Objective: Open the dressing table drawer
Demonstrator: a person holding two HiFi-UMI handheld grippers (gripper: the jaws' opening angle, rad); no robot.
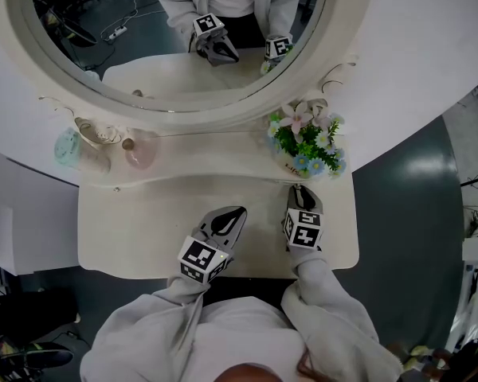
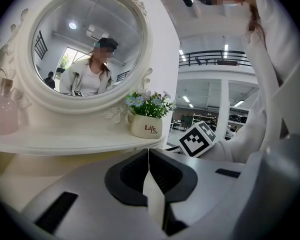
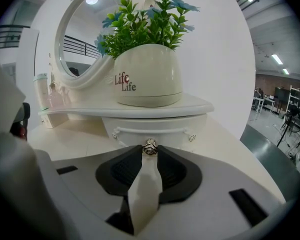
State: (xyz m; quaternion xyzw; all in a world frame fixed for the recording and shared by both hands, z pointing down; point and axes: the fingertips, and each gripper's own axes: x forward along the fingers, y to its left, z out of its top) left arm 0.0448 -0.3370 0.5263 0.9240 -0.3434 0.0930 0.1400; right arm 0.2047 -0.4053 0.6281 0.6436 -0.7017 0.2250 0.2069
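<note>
A small cream drawer (image 3: 150, 129) sits under the shelf that carries the flower pot (image 3: 147, 76). Its metal knob (image 3: 150, 146) lies right at the tips of my right gripper (image 3: 150, 153), whose jaws are closed onto it. From the head view, the right gripper (image 1: 301, 191) reaches under the flowers (image 1: 307, 146) at the back right of the tabletop (image 1: 135, 229). My left gripper (image 1: 225, 221) rests over the middle of the tabletop. In its own view the left gripper (image 2: 148, 155) has its jaws together with nothing between them.
A large oval mirror (image 1: 167, 30) stands behind the shelf. A green bottle (image 1: 67, 146) and a pink bottle (image 1: 141, 151) stand at the shelf's left end. The tabletop's right edge drops to a dark floor (image 1: 414, 181).
</note>
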